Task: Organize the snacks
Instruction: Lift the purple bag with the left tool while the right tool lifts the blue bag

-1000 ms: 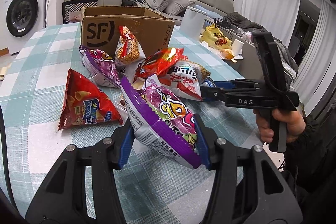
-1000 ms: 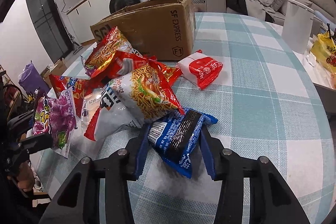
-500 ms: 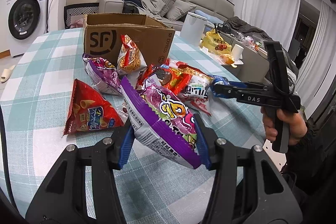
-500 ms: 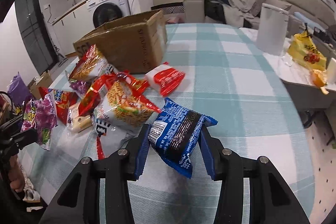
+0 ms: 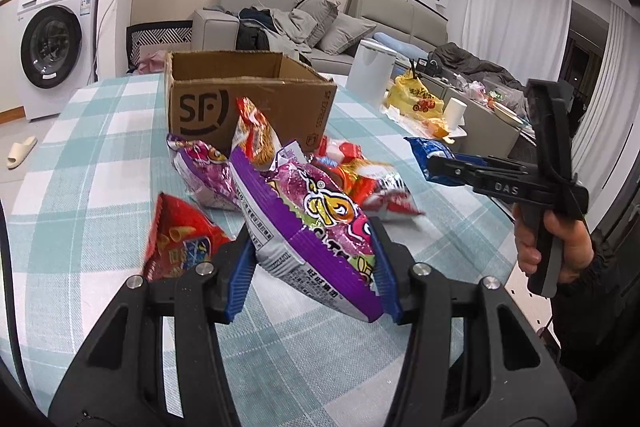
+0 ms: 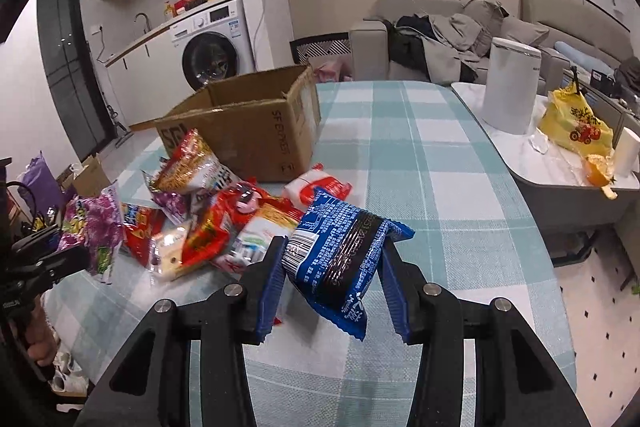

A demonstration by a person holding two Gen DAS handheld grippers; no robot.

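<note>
The left gripper [image 5: 312, 267] has its ribbed blue jaws clamped on a glossy purple snack bag [image 5: 316, 227], a puffy foil pillow with crimped, saw-toothed seams, held tilted above the bench [image 5: 92, 155]. The right gripper [image 6: 332, 283] has its jaws pressed on a crinkled blue snack packet [image 6: 340, 251] with a black band and a barcode, also lifted clear of the cloth. Beyond them a loose heap of shiny packets lies on the bench's teal-and-white checked woven tablecloth: a red triangular chip bag [image 5: 180, 239], a second purple bag [image 5: 204, 171], and an orange noodle-print bag [image 5: 256, 135] leaning on an open corrugated cardboard box [image 5: 248, 107] printed "SF". A small red-and-white packet [image 6: 320, 187] lies just beside the box. A smooth white cylindrical bin [image 6: 510, 87] stands farther off.
</note>
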